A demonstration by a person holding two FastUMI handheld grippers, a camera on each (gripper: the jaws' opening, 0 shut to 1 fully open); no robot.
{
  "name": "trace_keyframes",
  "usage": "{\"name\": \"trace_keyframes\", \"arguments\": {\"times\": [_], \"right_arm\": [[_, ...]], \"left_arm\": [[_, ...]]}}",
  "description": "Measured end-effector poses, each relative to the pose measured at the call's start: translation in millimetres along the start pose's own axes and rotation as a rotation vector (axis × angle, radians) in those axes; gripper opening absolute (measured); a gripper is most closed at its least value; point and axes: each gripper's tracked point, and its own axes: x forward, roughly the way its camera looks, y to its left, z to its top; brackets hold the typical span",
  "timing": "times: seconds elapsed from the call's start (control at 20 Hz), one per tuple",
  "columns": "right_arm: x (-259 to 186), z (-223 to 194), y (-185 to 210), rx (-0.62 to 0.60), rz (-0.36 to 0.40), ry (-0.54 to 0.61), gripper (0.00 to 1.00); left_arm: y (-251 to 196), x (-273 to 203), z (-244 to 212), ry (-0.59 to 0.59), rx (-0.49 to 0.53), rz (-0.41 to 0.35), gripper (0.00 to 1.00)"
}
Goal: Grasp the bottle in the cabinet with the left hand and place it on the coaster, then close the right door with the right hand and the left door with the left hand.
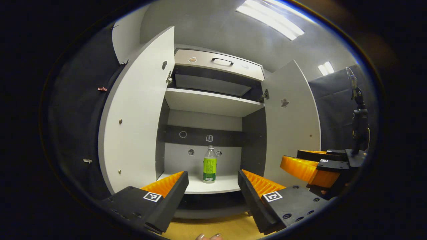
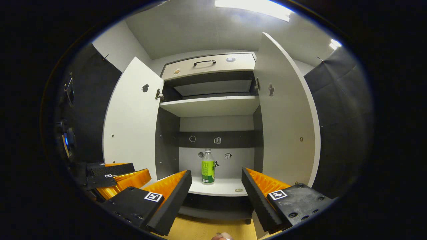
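A clear bottle (image 1: 209, 165) with a green label stands upright on the cabinet's lower shelf (image 1: 223, 186), near the back wall. In the right gripper view the bottle (image 2: 207, 166) is again straight ahead. My left gripper (image 1: 212, 174) is open, well short of the shelf, with the bottle showing between its fingers. My right gripper (image 2: 217, 173) is open too and holds nothing; it also shows in the left gripper view (image 1: 300, 160) at the right. The left door (image 1: 136, 116) and right door (image 1: 290, 126) both stand wide open. A small round disc (image 2: 238, 190) lies on the shelf's front right.
An empty upper shelf (image 1: 213, 101) sits under a drawer with a dark handle (image 1: 222, 61). A wooden surface (image 1: 217, 226) lies below the cabinet. A dark stand (image 1: 358, 123) rises at the far right. The left gripper (image 2: 123, 171) shows low at the left of the right gripper view.
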Motion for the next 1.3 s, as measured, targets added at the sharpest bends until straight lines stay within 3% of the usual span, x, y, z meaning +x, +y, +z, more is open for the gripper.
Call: {"name": "trace_keyframes", "arguments": {"times": [0.35, 0.65, 0.85, 1.05, 1.3], "right_arm": [[-4, 5, -6, 0.021, -0.02, -0.001, 0.99], [-17, 5, -13, -0.043, -0.092, 0.006, 0.98], [-22, 0, -15, -0.049, -0.118, 0.033, 0.98], [-12, 2, -34, -0.094, -0.135, 0.03, 0.98], [7, 1, -49, -0.034, -0.119, 0.024, 0.97]], "left_arm": [[7, 0, 2, -0.006, -0.005, 0.016, 0.94], [10, 29, 5, -0.008, 0.015, -0.068, 0.94], [3, 76, -4, -0.003, 0.024, -0.123, 0.95], [-4, 146, -21, -0.006, 0.058, -0.118, 0.94], [-14, 235, -55, 0.016, 0.066, -0.117, 0.95]]}}
